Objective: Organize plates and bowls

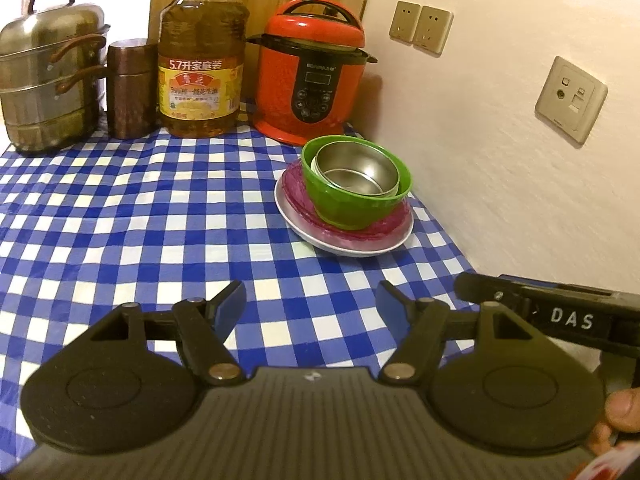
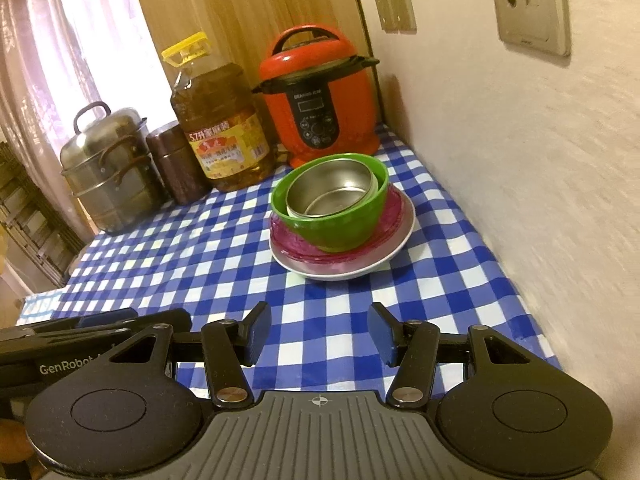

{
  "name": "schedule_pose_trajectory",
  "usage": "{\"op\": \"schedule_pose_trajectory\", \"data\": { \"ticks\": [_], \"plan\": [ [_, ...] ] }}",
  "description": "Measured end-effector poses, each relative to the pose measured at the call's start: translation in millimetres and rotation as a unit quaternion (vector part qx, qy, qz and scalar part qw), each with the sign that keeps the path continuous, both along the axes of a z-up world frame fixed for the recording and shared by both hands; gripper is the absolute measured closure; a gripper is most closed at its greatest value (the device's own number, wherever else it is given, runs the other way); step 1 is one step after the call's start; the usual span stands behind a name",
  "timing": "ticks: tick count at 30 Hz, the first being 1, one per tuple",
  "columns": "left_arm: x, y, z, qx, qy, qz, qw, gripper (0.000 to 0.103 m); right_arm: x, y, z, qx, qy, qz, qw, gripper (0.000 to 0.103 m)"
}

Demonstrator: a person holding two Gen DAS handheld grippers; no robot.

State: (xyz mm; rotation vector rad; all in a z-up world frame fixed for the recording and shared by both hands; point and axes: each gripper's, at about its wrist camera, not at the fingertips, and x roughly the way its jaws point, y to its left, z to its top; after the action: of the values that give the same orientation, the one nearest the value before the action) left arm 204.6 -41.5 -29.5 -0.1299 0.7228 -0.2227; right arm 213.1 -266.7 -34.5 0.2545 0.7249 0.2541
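Both tongs (image 1: 311, 304) (image 2: 319, 334) wide, nothing between

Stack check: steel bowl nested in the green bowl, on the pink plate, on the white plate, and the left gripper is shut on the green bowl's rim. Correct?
Not quite. The left gripper is open and empty, short of the stack, as the left wrist view shows. The rest holds: steel bowl inside the green bowl, on the pink plate, on the white plate.

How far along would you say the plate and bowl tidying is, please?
It looks finished: steel bowl nests in green bowl, on pink plate, on white plate. Left gripper and right gripper are open, holding nothing. No loose dishes show.
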Motion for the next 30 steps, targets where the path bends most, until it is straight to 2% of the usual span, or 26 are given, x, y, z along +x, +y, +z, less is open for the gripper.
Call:
{"op": "schedule_pose_trajectory", "data": {
  "ticks": [14,30],
  "plan": [
    [-48.1,2.5,4.5,-0.01,0.007,0.012,0.9998,0.035,-47.1,-3.1,7.5,-0.01,0.004,0.0,1.0,0.049],
    [-94.9,-2.8,31.4,-0.006,-0.007,0.019,0.9998,0.035,-95.0,-8.3,31.6,-0.015,-0.004,0.0,1.0,0.049]
  ]
}}
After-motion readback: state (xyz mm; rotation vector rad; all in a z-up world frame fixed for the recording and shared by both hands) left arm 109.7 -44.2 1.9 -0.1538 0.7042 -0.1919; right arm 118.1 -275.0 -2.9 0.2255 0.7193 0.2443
